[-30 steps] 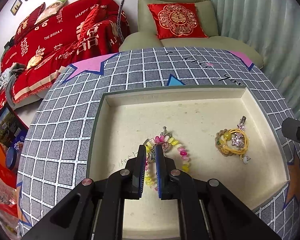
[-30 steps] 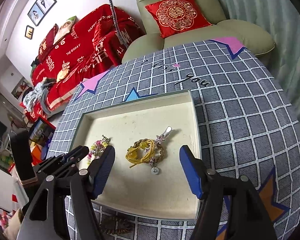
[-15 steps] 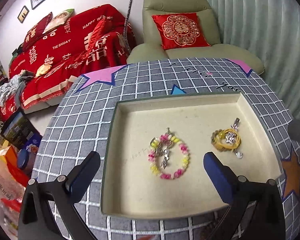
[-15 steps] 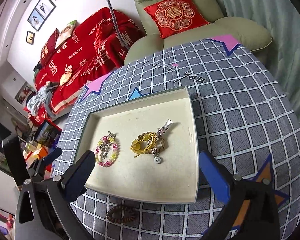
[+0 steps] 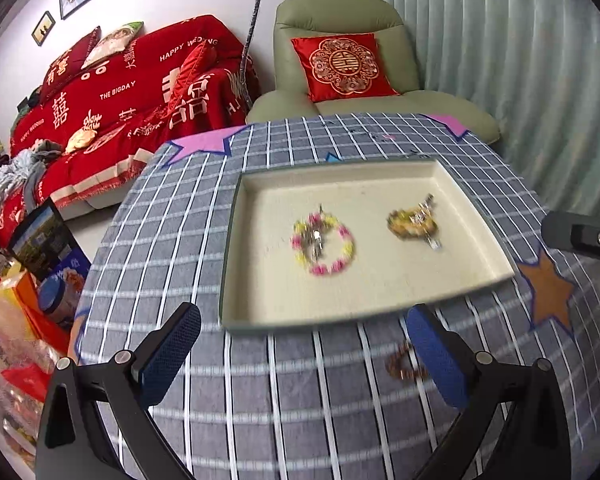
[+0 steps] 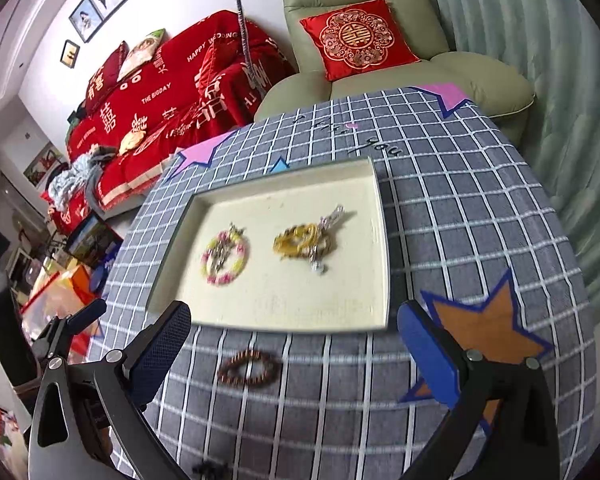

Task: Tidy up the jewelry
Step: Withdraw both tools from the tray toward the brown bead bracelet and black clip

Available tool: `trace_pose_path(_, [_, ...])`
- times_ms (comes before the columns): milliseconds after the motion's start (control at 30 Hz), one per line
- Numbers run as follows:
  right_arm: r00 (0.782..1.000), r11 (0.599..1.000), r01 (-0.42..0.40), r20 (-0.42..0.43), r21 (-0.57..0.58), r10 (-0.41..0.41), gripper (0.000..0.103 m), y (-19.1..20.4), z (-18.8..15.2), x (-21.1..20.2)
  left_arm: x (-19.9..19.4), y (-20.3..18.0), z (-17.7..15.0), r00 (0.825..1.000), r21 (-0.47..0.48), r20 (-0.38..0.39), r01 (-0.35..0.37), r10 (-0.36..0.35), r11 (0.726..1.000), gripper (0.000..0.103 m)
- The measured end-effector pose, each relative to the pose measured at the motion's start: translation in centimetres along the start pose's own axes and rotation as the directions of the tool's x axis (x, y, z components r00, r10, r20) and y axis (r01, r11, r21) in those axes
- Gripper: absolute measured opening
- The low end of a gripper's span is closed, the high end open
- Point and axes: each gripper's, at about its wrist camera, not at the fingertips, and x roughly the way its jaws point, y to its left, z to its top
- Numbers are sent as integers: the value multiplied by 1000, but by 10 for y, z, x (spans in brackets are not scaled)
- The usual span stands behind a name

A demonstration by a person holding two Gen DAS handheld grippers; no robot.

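Note:
A cream tray [image 5: 380, 308] [image 6: 384, 240] lies on the checked tablecloth. Inside it lie a pink-and-yellow bead bracelet [image 5: 323, 246] [image 6: 224, 257] and a yellow cord bracelet with charms [image 5: 414, 222] [image 6: 304, 240]. A brown bead bracelet [image 6: 249, 367] [image 5: 400, 366] lies on the cloth in front of the tray. My left gripper [image 5: 304, 356] is open and empty, above the cloth in front of the tray. My right gripper [image 6: 294, 350] is open and empty, above the brown bracelet.
A small dark item [image 6: 210, 469] lies on the cloth at the near edge. A green armchair [image 5: 340, 60] and a red-covered sofa [image 5: 112, 92] stand beyond the round table. Boxes and bags [image 5: 40, 264] sit on the floor at left.
My left gripper opened, let go of the pink-and-yellow bracelet in the tray and pulled back toward me. My right gripper also pulled back, so the brown bracelet now shows.

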Motion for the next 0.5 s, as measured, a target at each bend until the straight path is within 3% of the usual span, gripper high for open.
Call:
trace_pose_path(267, [998,999,-36,-60,11,36,103,1,-43,-14,-35,0,-63,997,-21,-37,69,-70,997,103])
trace_pose_path(500, [993,1000,-11,-116,12,13,103,-4,-71,-6,-52,-19,-105,994,19,-56,96,-95,995,103])
